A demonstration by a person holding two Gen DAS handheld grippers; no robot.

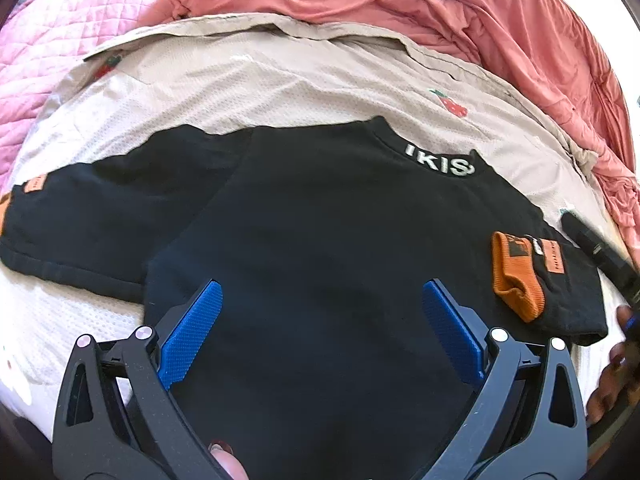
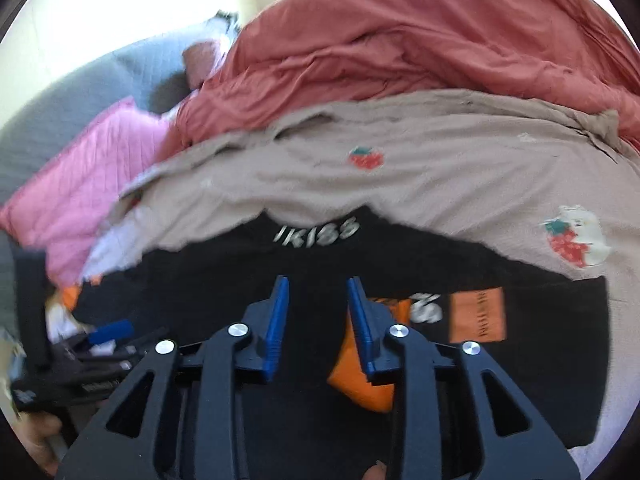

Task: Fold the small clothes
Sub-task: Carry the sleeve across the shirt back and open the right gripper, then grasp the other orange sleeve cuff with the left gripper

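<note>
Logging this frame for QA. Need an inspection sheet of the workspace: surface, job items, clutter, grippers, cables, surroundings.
Surface: beige sheet with strawberry prints, wrinkled, spread over the bed.
Job's things: black T-shirt lying flat, white lettering at the collar; the sleeve on the picture's right is folded in, showing its orange cuff; the other sleeve is still spread out.
Clutter: nothing seen on the sheet besides the shirt.
Grippers: left gripper open above the shirt body, nothing between its pads; right gripper partly open over the shirt, holding nothing.
Cables: nothing seen.
Surroundings: rumpled red duvet behind, pink quilted cover to the side.
</note>
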